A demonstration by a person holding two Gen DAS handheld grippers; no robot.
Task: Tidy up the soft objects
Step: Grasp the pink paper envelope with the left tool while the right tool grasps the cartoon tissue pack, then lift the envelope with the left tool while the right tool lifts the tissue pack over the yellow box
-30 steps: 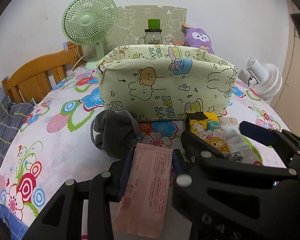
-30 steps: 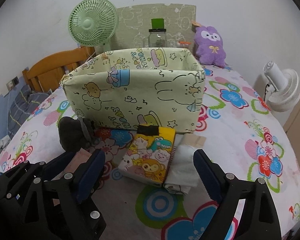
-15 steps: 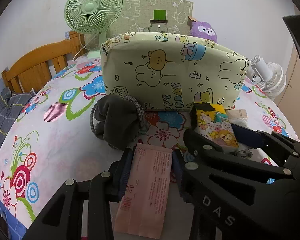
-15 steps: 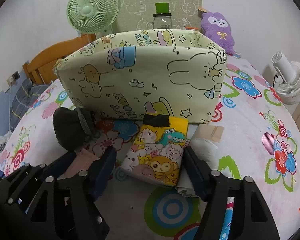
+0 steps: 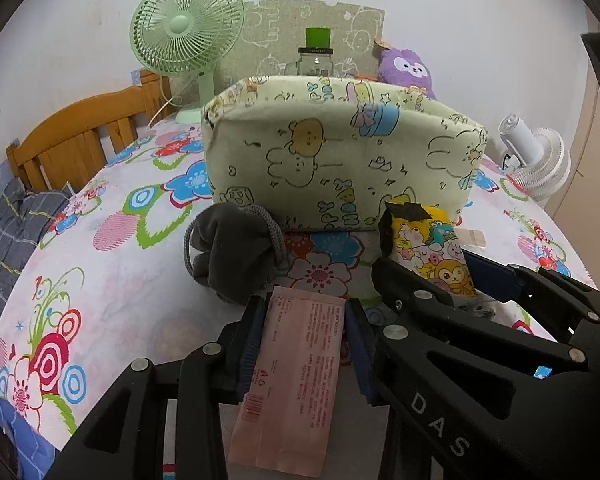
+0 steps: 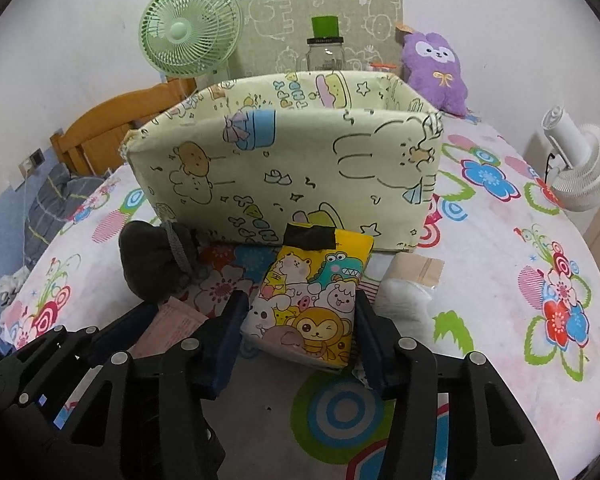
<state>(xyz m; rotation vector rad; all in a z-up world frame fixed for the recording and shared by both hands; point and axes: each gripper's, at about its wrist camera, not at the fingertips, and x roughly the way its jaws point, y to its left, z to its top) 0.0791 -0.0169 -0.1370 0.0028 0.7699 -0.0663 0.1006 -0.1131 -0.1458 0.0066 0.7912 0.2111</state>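
Tissue pack (image 6: 312,304), soft, light and probably crushable, lying before the bin (image 6: 284,172), best taken across its long sides, where the right gripper (image 6: 298,320) is closing; left gripper (image 5: 306,344) clamps a pink sachet (image 5: 296,372).

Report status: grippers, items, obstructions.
Left gripper shut on pink packet. Right gripper closing around cartoon pack. Fabric bin ahead, path open.
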